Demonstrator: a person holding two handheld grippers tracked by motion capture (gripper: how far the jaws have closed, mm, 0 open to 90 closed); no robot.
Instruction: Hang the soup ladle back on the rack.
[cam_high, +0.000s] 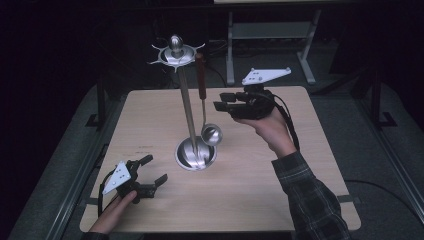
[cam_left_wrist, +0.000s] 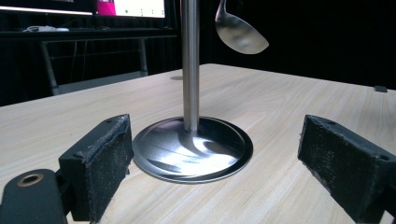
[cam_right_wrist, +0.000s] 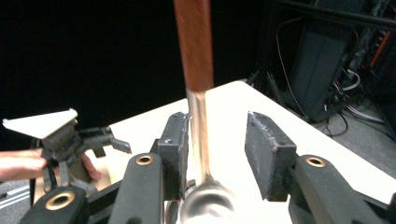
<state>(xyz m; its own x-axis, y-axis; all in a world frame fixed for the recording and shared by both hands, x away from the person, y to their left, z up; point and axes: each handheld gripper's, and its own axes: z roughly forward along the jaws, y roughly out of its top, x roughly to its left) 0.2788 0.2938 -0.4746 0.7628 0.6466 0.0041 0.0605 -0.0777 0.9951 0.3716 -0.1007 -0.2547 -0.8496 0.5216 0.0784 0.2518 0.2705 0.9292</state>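
Ladle with a brown handle is seen hanging from the top ring of a steel utensil stand at the middle of the bench, its bowl just above the stand's round base. At the near left, the left claw is held low over the bench with jaws spread wide, empty, facing the base. To the right, the right claw is spread around the ladle's steel shaft, one pad nearly touching. Judged best: the shaft should be centred, then pinched squarely before lifting off the hook.
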